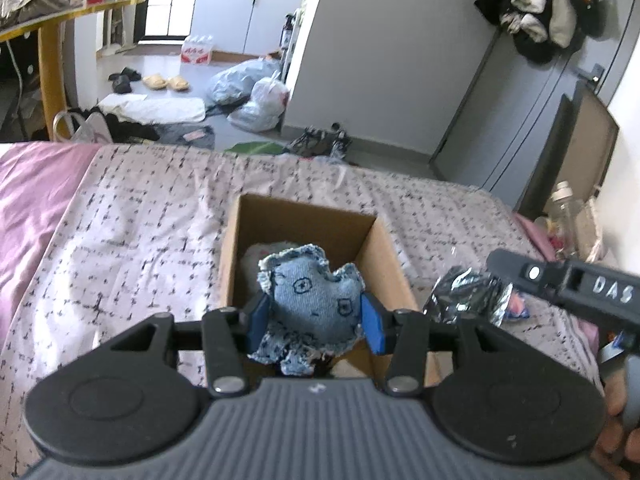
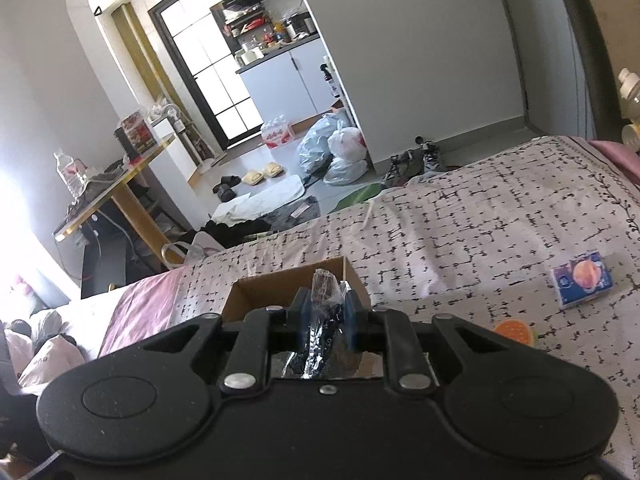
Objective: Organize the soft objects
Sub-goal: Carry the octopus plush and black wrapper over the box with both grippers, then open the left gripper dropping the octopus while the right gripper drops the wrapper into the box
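In the left wrist view, the lower end of the denim toy [image 1: 310, 304] is blocked by the gripper body, and a pale soft item [image 1: 256, 252] lying deeper in the cardboard box [image 1: 236, 248] is mostly hidden behind the toy, so it cannot be identified. The right gripper is cut off at the frame edge in this view; only one black finger and a shiny wrapper [image 1: 468, 296] are seen. In the right wrist view, the inside of the box [image 2: 296, 284] is largely masked by the gripper body.

The toy is made of light blue denim with frayed edges and dark stitched circles. It is clamped between the blue pads of the left gripper [image 1: 314, 318] and is held over the open box. A crinkled silver and clear packet [image 2: 324, 320] with something dark brown inside is pinched between the closed fingers of the right gripper [image 2: 325, 310], just beside the box.

The box is set on a bed sheet [image 1: 120, 220] printed with black dashes, beside a pink cover [image 1: 32, 184]. A small blue carton [image 2: 582, 280] and an orange round piece [image 2: 514, 332] are seen on the sheet, well apart from the box. Beyond the bed, slippers [image 1: 166, 82], plastic bags [image 1: 252, 92] and shoes [image 1: 320, 142] are scattered on a grey floor.
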`<act>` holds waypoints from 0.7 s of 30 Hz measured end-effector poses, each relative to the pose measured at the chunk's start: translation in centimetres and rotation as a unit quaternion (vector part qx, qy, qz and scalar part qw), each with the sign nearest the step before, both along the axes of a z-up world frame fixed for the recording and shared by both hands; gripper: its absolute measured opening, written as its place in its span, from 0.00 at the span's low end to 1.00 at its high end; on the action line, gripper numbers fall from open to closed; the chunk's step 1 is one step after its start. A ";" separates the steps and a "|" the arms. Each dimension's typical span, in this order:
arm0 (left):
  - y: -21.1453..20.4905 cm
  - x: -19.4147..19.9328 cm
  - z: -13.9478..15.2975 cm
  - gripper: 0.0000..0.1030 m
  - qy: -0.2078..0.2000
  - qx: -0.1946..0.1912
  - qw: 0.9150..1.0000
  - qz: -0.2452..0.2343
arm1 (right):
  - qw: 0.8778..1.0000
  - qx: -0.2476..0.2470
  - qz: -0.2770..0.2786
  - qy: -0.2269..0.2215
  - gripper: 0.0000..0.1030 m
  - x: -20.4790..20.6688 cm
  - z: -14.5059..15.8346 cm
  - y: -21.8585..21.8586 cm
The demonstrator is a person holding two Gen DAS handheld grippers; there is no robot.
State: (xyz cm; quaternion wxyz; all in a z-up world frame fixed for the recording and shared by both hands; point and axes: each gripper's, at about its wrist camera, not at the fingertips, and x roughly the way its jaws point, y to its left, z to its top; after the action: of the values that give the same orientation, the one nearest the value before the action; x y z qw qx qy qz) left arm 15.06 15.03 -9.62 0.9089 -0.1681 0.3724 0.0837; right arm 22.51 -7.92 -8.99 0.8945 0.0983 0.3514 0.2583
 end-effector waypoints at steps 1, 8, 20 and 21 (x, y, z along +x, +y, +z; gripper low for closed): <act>0.0 0.0 -0.3 0.46 0.005 0.000 1.000 0.001 | 1.000 0.000 0.001 0.001 0.18 0.0 -0.1 0.1; -0.1 0.2 -2.3 0.46 0.036 0.004 0.999 0.002 | 1.000 -0.002 0.009 0.010 0.18 0.3 -0.7 1.0; -0.6 -0.1 -3.2 0.55 0.054 -0.003 0.998 0.026 | 0.999 -0.017 0.024 0.016 0.18 0.6 -1.6 2.1; -0.6 -0.3 -3.0 0.56 0.051 -0.006 0.998 0.028 | 0.999 -0.020 0.027 0.016 0.18 0.7 -1.7 2.2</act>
State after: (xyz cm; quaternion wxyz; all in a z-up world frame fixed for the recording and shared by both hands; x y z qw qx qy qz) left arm 14.79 14.41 -12.67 0.8851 -0.1799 0.4135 0.1154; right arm 23.17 -5.67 -10.70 0.8833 0.0751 0.3731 0.2736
